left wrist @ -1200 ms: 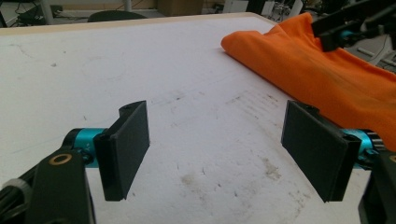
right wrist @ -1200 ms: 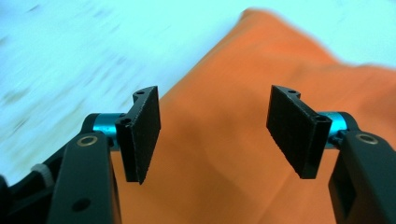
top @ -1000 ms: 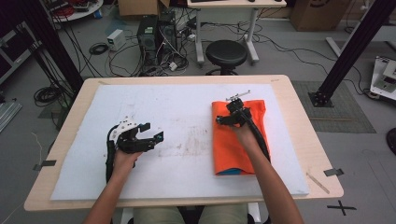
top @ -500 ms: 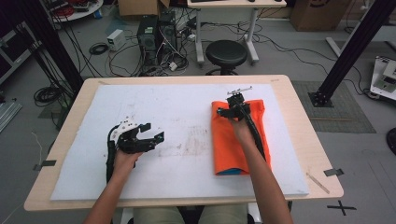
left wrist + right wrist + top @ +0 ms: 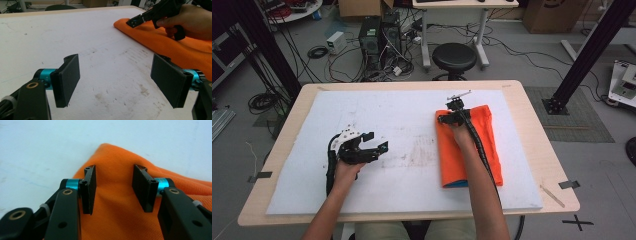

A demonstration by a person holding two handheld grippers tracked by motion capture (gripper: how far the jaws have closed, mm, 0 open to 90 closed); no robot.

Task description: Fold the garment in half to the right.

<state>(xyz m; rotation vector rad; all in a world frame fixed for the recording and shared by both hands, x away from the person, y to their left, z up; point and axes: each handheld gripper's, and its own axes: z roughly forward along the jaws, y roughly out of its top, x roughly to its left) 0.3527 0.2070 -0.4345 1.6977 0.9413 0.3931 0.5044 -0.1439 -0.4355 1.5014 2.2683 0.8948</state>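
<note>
An orange cloth [image 5: 491, 135] lies folded on the right half of the white board [image 5: 412, 115]; a blue edge shows at its near end. My right gripper [image 5: 444, 118] is low over the cloth's far left corner. Its jaws have just been closing and stand partly apart, with the cloth [image 5: 115, 220] bulging up between them, pads not pressing it. The right gripper [image 5: 113, 190] is open. My left gripper [image 5: 377, 141] rests open over the bare board at the left, nothing between its jaws [image 5: 115, 82]. From there the cloth [image 5: 175, 50] and the right gripper [image 5: 132, 22] show at upper right.
The white board covers most of the wooden table [image 5: 537, 130]. Behind the table stand a black stool [image 5: 454, 57], computer cases [image 5: 379, 32] and loose cables on the floor. Black frame posts rise at both sides. Tape marks sit on the table's near corners.
My right gripper has slid along the cloth toward its far left corner and dropped a little, and its jaws have narrowed. The left gripper has stayed where it was.
</note>
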